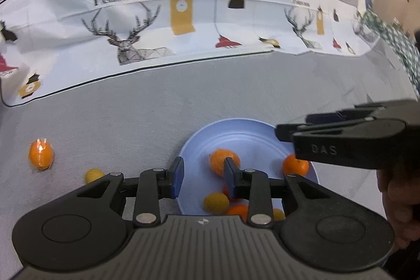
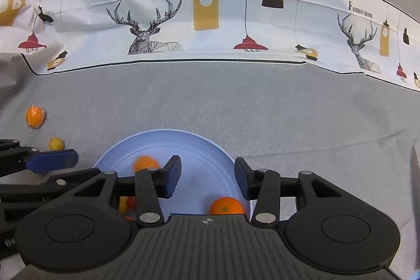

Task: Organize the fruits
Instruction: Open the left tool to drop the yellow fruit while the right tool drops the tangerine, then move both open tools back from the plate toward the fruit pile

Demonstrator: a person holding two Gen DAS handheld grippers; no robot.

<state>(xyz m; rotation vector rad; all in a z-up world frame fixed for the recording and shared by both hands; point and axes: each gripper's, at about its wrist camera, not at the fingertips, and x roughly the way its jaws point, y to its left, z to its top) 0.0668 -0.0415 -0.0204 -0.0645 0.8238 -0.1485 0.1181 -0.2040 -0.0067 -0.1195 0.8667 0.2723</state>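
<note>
A light blue plate (image 1: 252,134) holds several fruits: an orange (image 1: 219,158), a second orange (image 1: 295,165), a yellow fruit (image 1: 215,202) and more near its front rim. My left gripper (image 1: 203,175) is open and empty above the plate's left edge. My right gripper (image 2: 207,179) is open and empty over the plate (image 2: 199,148), with an orange (image 2: 225,205) below it. It shows from the side in the left wrist view (image 1: 286,133). An orange (image 1: 41,154) and a small yellow fruit (image 1: 94,175) lie on the cloth to the left.
A grey cloth (image 2: 262,106) covers the table. A white printed cloth (image 2: 210,25) with deer and lamps lies across the back. A patterned green fabric (image 1: 393,43) is at the far right.
</note>
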